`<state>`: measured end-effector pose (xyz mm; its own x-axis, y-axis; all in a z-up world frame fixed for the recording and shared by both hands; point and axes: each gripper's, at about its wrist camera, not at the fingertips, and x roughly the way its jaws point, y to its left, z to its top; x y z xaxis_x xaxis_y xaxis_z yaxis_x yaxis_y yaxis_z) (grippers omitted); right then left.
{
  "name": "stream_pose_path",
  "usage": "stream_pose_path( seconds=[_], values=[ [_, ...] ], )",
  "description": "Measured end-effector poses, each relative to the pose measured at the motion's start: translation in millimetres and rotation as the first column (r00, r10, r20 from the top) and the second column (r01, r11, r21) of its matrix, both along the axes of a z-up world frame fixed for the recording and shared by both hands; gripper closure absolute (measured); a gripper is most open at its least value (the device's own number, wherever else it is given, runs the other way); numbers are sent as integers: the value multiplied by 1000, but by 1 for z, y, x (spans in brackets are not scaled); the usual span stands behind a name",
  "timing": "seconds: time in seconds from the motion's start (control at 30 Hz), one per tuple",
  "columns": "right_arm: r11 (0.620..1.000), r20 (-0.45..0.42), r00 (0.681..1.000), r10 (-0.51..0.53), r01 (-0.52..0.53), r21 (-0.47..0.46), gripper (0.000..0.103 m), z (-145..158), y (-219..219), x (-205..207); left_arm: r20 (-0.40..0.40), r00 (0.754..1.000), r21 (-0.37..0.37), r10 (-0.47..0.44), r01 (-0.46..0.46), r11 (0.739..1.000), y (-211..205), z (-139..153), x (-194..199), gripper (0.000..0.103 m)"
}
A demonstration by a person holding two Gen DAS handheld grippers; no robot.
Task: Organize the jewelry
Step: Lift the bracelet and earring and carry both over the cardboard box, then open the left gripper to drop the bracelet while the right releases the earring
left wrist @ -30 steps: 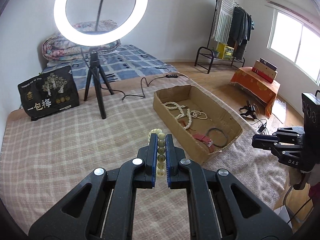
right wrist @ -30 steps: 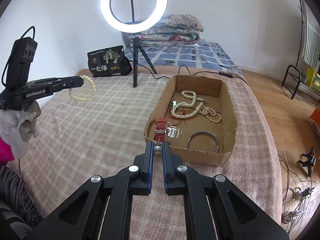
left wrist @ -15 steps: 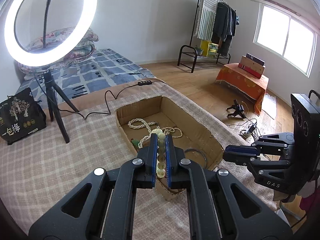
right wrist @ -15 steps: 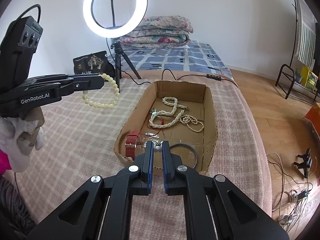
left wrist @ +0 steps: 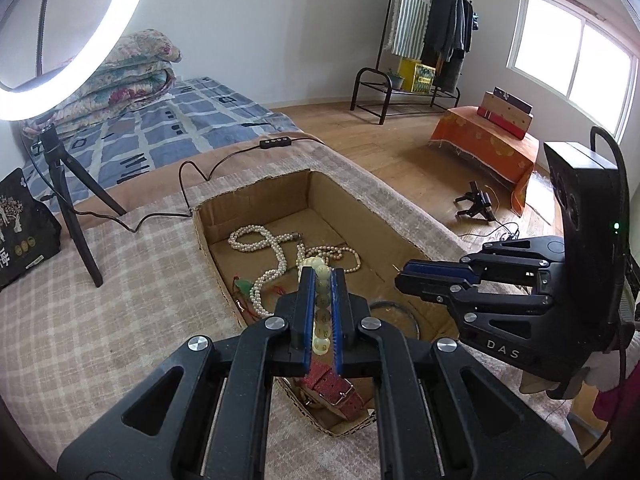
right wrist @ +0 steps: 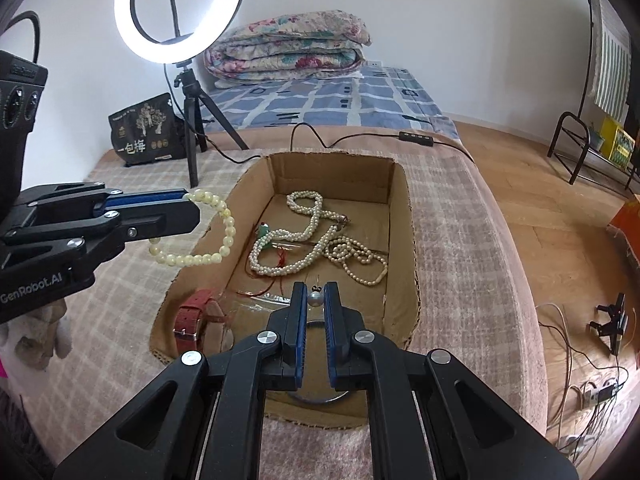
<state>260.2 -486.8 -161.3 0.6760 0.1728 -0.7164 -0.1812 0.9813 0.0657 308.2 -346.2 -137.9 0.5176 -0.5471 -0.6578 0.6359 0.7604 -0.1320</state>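
Left tongs (left wrist: pixel 322 280) clamp a bead bracelet (right wrist: pixel 208 232) above the box (right wrist: pixel 402 216); right tongs (right wrist: pixel 315 292) pinch a pearl (right wrist: pixel 315 299)

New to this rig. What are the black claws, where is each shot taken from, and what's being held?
No robot: a person holds two handheld grippers, each with a fisheye camera looking along its fingers. In the left wrist view, the left gripper is shut on a pale bead bracelet. In the right wrist view, the right gripper pinches a small silver pearl earring. Both hover over a cardboard box on the checked blanket, holding pearl necklaces, a red watch strap and a metal bangle.
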Motion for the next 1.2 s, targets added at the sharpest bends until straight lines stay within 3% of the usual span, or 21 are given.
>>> stream_pose_path(
  seconds=[0.6,0.67,0.7,0.77,0.8,0.93,1.07,1.2],
  values=[
    [1000,-38,999,16,-15,19,96,-7,6,4,40,998,22,44,-45,999,-5,0,14,98],
    [1000,-41,999,15,-14,15,90,-7,7,4,56,997,33,45,-47,998,-6,2,12,97],
    [1000,-40,999,14,-14,13,79,-7,7,3,59,997,34,46,-48,998,-6,3,12,94],
    [1000,-31,999,13,-12,7,63,-6,8,1,64,996,31,56,-58,998,-5,5,12,63],
    [1000,-26,1000,14,-14,6,62,-6,9,-1,69,996,22,60,-61,998,-3,6,12,56],
    [1000,-30,1000,9,-10,-5,62,-4,10,-4,84,994,22,71,-73,997,0,10,10,54],
    [1000,-20,1000,-4,4,-18,52,0,11,-8,89,993,17,77,-79,997,4,15,8,51],
    [1000,-10,1000,-7,7,-25,52,7,11,-13,101,991,7,83,-84,996,9,25,3,46]
  ],
)
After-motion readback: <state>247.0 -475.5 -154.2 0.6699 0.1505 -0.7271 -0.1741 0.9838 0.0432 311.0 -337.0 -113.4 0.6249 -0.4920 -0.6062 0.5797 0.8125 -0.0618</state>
